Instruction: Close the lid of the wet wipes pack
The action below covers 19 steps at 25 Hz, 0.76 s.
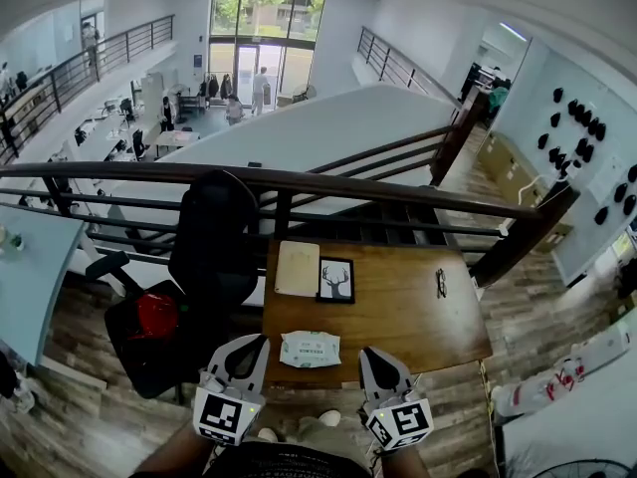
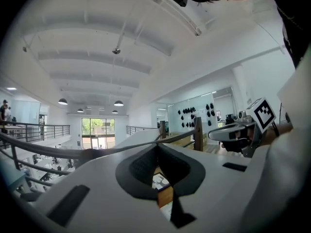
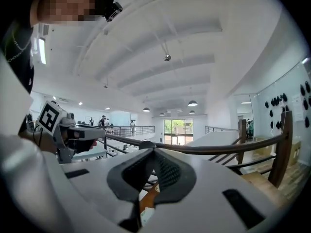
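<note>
Now the pack point(image 1: 310, 349) lies at the counter's point(image 1: 398, 307) near edge, long axis crosswise, below and between the left claw point(image 1: 249, 347) and right claw point(image 1: 370, 357), both pressed together, empty, and about equally near.

The lid point(image 1: 312, 346) of the wet wipes pack point(image 1: 295, 357) is shown too small to be judged. The small dark object point(image 1: 440, 283) on the table point(image 1: 398, 317) cannot be identified.
</note>
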Available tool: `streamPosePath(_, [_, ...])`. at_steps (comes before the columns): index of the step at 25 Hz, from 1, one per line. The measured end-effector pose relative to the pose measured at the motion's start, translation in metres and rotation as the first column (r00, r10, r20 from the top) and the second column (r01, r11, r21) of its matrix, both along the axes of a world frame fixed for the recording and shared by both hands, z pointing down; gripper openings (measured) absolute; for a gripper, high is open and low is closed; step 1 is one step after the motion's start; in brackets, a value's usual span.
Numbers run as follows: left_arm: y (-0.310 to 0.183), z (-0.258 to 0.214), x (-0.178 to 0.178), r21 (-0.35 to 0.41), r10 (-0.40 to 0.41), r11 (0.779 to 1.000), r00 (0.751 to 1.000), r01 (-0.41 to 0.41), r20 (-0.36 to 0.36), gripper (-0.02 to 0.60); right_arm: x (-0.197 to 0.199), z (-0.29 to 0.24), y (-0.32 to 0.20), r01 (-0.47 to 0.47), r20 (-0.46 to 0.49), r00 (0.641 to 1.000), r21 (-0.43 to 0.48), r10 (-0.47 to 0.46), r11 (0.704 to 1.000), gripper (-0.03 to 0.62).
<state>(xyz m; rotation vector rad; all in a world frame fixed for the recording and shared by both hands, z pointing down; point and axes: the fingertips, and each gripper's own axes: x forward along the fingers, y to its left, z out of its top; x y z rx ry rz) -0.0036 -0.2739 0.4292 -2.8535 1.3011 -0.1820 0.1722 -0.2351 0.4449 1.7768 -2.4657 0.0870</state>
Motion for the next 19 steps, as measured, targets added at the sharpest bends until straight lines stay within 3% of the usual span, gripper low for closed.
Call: streamPosePath(19, [-0.013,-0.001,0.078,0.009,-0.046,0.999,0.998,0.046,0.036,0.028,0.049,-0.004,-0.025,0.121,-0.008,0.993,-0.001,-0.121,0.993,0.014])
